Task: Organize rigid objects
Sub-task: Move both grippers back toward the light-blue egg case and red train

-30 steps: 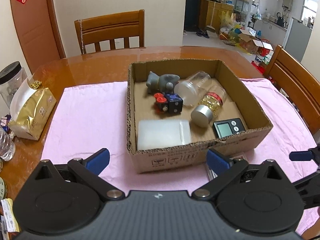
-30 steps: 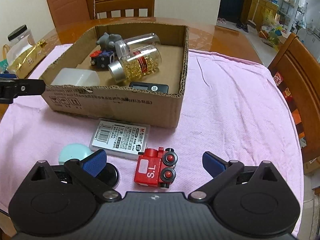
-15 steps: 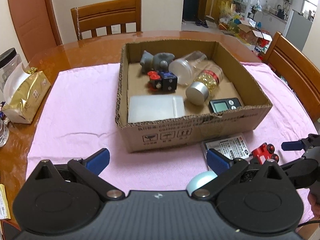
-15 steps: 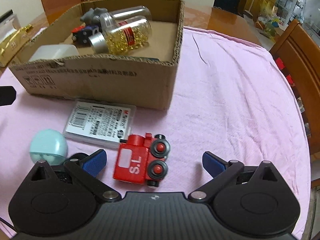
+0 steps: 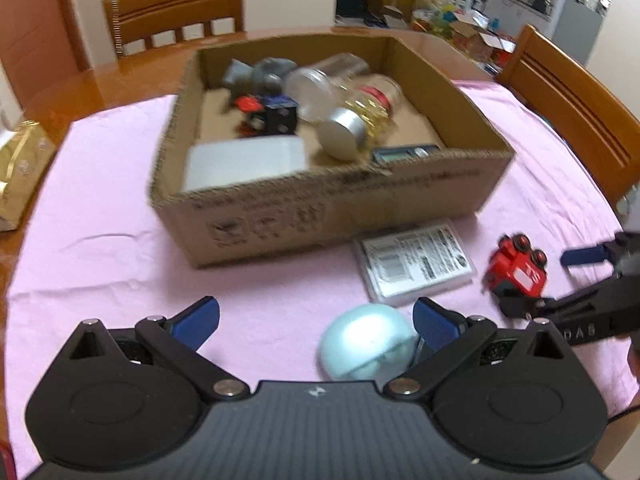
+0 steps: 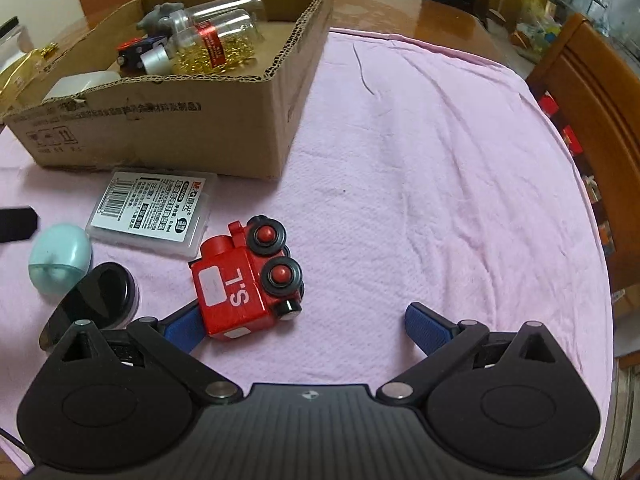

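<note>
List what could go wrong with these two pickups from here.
1. The right tool is open with the red toy train off-centre against its left finger; closing now may shove or tip the train instead of gripping it.
2. The left tool is open beside the round pale blue egg-shaped case, which could roll or squirt out.
3. Both tools work close together and could collide.

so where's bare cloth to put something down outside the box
The widest bare pink cloth lies right of the box, out to the chair. More lies left of the box. In front it is crowded: card pack, red train, blue egg, black lid.
</note>
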Action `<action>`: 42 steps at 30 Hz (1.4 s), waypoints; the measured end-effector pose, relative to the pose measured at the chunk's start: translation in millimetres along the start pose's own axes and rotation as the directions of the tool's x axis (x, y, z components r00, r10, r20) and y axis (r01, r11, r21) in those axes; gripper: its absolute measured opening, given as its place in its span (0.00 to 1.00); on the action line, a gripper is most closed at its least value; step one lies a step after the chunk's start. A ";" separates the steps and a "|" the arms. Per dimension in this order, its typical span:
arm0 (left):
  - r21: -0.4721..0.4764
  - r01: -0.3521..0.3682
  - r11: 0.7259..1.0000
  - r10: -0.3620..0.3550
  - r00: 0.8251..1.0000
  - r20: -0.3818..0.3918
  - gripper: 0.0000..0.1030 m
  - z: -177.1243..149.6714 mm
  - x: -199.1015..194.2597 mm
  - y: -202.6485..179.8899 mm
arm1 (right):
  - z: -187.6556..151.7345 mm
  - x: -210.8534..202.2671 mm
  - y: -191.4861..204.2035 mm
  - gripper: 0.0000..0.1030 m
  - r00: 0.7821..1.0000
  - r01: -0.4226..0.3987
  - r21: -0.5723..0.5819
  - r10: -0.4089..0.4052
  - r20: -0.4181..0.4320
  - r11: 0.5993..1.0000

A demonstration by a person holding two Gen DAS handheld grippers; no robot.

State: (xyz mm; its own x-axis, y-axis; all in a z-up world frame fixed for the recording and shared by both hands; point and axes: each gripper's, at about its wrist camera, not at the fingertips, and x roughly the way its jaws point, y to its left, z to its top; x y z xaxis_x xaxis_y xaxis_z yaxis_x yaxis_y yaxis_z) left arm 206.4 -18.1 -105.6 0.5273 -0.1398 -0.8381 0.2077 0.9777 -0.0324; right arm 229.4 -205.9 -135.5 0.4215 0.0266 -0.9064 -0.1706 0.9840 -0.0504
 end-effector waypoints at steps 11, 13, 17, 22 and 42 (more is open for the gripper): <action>0.210 0.012 0.978 -0.001 0.999 -0.049 0.99 -21.4 -0.7 -5.0 | -1.2 -1.7 -1.4 1.00 1.000 -0.005 -0.008 0.005 0.014 1.000; 0.244 0.004 0.970 0.010 0.998 -0.056 0.99 -22.5 3.0 -5.9 | -1.8 -1.9 -1.1 1.00 1.000 -0.005 -0.009 0.005 0.017 1.000; 0.273 0.004 0.962 0.012 0.998 -0.059 0.99 -19.3 12.8 -6.6 | -1.9 -2.2 -1.0 1.00 1.000 -0.005 -0.008 0.005 0.018 1.000; 0.323 0.010 0.946 0.007 0.999 -0.049 0.97 -16.2 25.3 -13.9 | -2.8 -3.1 -1.0 1.00 1.000 -0.004 -0.006 0.004 0.025 1.000; 0.140 0.036 0.990 -0.026 0.997 -0.074 0.53 -22.1 12.7 9.8 | -12.8 -6.7 -0.4 1.00 0.996 -0.001 -0.005 0.002 0.089 1.000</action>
State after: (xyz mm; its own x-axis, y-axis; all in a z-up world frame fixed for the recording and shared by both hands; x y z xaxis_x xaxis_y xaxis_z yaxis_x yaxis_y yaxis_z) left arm 197.0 -6.8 -128.5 0.4591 -0.1526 -0.8752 0.3395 0.9405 0.0140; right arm 215.3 -208.7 -134.7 0.4992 0.0439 -0.8654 -0.1758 0.9831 -0.0516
